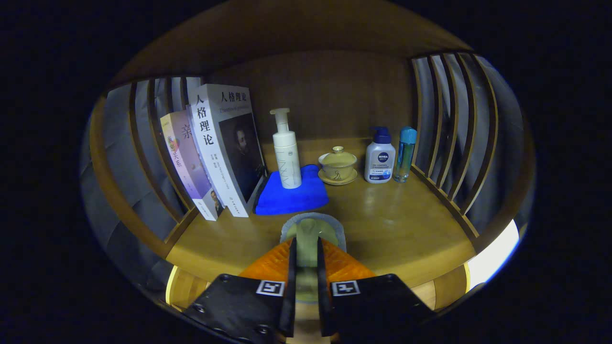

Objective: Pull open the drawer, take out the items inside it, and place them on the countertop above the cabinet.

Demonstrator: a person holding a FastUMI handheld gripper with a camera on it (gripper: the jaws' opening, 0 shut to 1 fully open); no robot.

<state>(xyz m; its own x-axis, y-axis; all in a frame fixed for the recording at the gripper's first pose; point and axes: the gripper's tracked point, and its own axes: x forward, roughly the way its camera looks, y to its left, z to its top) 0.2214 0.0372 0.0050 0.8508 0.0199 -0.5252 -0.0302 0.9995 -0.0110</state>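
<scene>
Claw (306,253): fingers drawn close together, a narrow gap between them, both pressing on a flat pale-green item with a grey rim (313,231). The item stands on edge in the grip; its rounded top pokes out just past the fingertips. What the item is cannot be told.

The held item sits over the front part of the desk (392,224), a wooden top. Whether it touches the wood cannot be told.

Just ahead of the fingertips: a folded blue cloth (291,196) lying flat on the desk, with a white pump bottle (286,150) standing upright on its rear part.

Left of the cloth: two books (215,153) standing on end, leaning left against the slatted wooden side rail (143,157).

Right of the pump bottle: a yellowish lidded tea bowl on a saucer (337,165). Further right, a white bottle with a dark blue cap (380,156), and just beside it a slim blue bottle (405,155), close to the right-hand rail.
</scene>
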